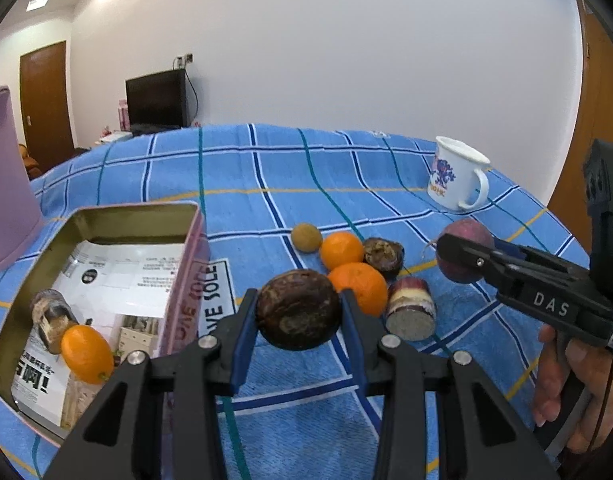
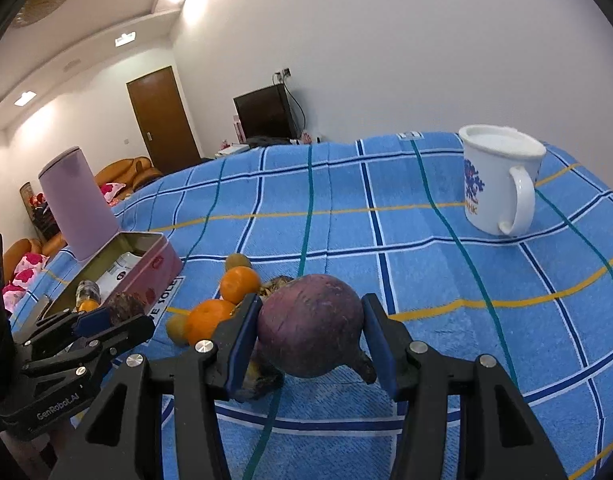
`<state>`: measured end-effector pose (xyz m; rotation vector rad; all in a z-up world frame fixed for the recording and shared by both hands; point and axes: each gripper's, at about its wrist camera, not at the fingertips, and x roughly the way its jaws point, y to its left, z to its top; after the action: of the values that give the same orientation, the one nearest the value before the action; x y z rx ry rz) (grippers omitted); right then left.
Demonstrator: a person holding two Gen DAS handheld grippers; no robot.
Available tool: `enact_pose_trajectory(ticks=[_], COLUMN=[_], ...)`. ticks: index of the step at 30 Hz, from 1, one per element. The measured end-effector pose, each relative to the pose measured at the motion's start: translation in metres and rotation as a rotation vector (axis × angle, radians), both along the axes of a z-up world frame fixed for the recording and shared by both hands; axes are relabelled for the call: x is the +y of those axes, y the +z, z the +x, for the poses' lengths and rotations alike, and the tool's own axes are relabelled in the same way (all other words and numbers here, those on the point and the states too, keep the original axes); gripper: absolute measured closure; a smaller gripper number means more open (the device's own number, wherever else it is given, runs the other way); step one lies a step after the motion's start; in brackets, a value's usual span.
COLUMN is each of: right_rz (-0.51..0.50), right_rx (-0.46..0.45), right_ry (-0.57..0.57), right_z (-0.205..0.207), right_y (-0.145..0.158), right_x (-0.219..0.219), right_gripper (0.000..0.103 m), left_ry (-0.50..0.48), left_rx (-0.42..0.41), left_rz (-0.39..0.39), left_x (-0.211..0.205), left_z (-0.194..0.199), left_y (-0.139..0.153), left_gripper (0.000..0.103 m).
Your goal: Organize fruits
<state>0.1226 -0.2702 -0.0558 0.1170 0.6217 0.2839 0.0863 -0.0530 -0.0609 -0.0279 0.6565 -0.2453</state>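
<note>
My left gripper is shut on a dark brown round fruit, held above the blue checked cloth beside an open pink tin. The tin holds a small orange fruit and a brownish piece. My right gripper is shut on a purple round fruit with a short stem. To the right in the left wrist view, the right gripper shows with that purple fruit. Two oranges lie on the cloth between the grippers.
Around the oranges lie a small brown-green fruit, a dark wrinkled fruit and a cut purple cane piece. A white mug stands far right, a lilac container behind the tin. A hand grips the right tool.
</note>
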Motion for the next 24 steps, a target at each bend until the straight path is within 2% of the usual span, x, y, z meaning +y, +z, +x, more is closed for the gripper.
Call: enact_pose_trajectory(ticks=[24], right_rz=[-0.013], right_rx=[-0.161], right_ry=[0.024], right_z=[-0.025], right_y=[0.014], right_x=[0.004], right_gripper=[0.05], left_ry=[0.042], left_rx=[-0.105], left_rz=[0.01], left_x=[0.004], left_z=[-0.017], left_y=[0.009], left_gripper=[0.062])
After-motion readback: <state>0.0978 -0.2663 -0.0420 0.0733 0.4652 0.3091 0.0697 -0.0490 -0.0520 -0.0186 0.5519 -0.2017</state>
